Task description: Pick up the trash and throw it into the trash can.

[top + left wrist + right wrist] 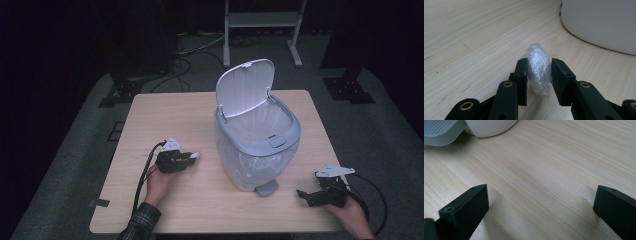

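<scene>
One bench (165, 210), pale wood, carrying a grey pedal bin (257, 145) at centre, lid (245, 87) tipped up and mouth open, clear liner inside. Left gripper (192, 157), low on the bench left of the bin, jaws clenched on a crumpled wad of clear plastic (539, 71), the wad's long axis standing upright between them; the bin mouth lies up and to the right of it. Right gripper (305, 196), near the bin's foot pedal (266, 188), jaws released, holding nothing.
</scene>
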`<state>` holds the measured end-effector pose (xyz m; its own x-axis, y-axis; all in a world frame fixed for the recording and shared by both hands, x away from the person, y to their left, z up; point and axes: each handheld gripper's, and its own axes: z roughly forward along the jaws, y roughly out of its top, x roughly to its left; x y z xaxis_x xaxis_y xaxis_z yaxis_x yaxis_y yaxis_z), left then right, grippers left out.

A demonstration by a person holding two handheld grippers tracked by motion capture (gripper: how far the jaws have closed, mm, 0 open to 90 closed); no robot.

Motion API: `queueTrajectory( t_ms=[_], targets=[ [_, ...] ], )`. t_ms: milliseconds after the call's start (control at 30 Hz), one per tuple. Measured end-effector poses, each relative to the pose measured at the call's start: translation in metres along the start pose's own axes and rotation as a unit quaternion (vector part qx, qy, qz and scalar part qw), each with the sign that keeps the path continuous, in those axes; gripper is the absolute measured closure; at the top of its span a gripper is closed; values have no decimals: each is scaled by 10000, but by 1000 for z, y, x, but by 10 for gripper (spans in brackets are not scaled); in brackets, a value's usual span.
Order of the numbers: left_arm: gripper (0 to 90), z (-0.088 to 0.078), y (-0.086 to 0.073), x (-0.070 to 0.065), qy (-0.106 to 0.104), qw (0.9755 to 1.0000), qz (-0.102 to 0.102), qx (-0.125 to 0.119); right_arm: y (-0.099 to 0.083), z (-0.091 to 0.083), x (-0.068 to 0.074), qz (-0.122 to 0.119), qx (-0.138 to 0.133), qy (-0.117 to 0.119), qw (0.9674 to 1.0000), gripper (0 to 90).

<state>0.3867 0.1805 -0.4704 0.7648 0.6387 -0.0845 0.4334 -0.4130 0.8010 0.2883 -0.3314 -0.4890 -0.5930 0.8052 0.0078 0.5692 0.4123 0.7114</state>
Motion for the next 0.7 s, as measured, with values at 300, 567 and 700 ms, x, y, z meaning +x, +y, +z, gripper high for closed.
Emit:
queueTrajectory(
  t_ms=[300,567,700],
  targets=[
    [672,-10,6,-5,-255,9994,145,-203,0,0,0,-1,0,0,10000,0],
    [672,-17,12,-11,-574,9973,243,-378,0,0,0,-1,0,0,10000,0],
    [672,-22,13,-12,-679,9962,251,-479,0,0,0,-2,0,1,10000,0]
  ],
)
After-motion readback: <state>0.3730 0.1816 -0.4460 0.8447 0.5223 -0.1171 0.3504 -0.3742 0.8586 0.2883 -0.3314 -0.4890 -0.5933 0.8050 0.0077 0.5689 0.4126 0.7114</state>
